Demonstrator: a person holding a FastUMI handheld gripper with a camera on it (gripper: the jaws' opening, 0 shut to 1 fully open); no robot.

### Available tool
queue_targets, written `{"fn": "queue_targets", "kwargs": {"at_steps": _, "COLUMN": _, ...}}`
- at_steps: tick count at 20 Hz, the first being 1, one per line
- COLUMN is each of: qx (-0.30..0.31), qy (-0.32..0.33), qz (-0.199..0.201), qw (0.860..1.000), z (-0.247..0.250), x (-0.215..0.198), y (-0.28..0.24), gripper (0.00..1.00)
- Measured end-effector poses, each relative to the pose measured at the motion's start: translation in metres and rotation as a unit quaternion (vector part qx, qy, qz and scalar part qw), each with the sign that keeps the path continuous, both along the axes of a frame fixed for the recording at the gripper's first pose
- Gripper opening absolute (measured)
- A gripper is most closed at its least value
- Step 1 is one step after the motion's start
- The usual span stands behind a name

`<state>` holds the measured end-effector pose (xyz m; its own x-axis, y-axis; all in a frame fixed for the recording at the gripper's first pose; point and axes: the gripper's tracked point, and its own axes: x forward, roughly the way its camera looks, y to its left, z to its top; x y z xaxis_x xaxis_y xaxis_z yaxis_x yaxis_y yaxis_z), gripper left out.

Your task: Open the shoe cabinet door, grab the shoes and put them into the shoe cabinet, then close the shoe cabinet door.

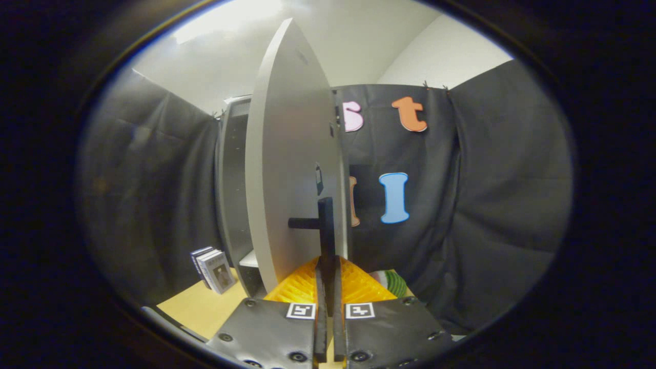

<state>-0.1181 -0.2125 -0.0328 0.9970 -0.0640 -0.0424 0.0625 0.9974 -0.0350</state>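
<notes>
Your hand-held gripper is nearly closed, its fingers pinched on the dark door handle at 12 o'clock. That handle sits on the pale shoe cabinet door, swung open edge-on toward you. At 11 o'clock the shoe cabinet stands open. A small box rests on the bench at 9 o'clock.

The one camera rides on the tool and looks forward along its two fingers, which rise closed together from below. It sits very close to the open cabinet door, facing its edge and handle almost head-on. Low over the bench, it tilts slightly upward toward the ceiling.
</notes>
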Motion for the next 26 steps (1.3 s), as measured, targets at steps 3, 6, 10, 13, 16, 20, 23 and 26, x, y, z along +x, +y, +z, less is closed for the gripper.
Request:
{"fn": "queue_targets", "kwargs": {"at_steps": 3, "qx": 0.002, "qy": -0.001, "qz": -0.016, "qw": 1.000, "z": 0.001, "x": 0.000, "y": -0.023, "gripper": 0.07}}
{"fn": "queue_targets", "kwargs": {"at_steps": 6, "qx": 0.006, "qy": -0.003, "qz": -0.026, "qw": 1.000, "z": 0.002, "x": -0.004, "y": -0.038, "gripper": 0.02}}
{"fn": "queue_targets", "kwargs": {"at_steps": 10, "qx": 0.003, "qy": -0.009, "qz": -0.051, "qw": 0.999, "z": 0.003, "x": -0.014, "y": -0.059, "gripper": 0.02}}
{"fn": "queue_targets", "kwargs": {"at_steps": 13, "qx": 0.005, "qy": -0.008, "qz": -0.076, "qw": 0.997, "z": 0.001, "x": -0.023, "y": -0.075, "gripper": 0.02}}
{"fn": "queue_targets", "kwargs": {"at_steps": 16, "qx": -0.001, "qy": -0.013, "qz": -0.085, "qw": 0.996, "z": 0.005, "x": -0.034, "y": -0.086, "gripper": 0.02}}
{"fn": "queue_targets", "kwargs": {"at_steps": 20, "qx": 0.002, "qy": -0.020, "qz": -0.081, "qw": 0.996, "z": 0.011, "x": -0.054, "y": -0.079, "gripper": 0.02}}
{"fn": "queue_targets", "kwargs": {"at_steps": 23, "qx": 0.003, "qy": -0.029, "qz": -0.064, "qw": 0.998, "z": 0.015, "x": -0.066, "y": -0.061, "gripper": 0.02}}
{"fn": "queue_targets", "kwargs": {"at_steps": 26, "qx": 0.008, "qy": -0.033, "qz": -0.030, "qw": 0.999, "z": 0.016, "x": -0.073, "y": -0.032, "gripper": 0.02}}
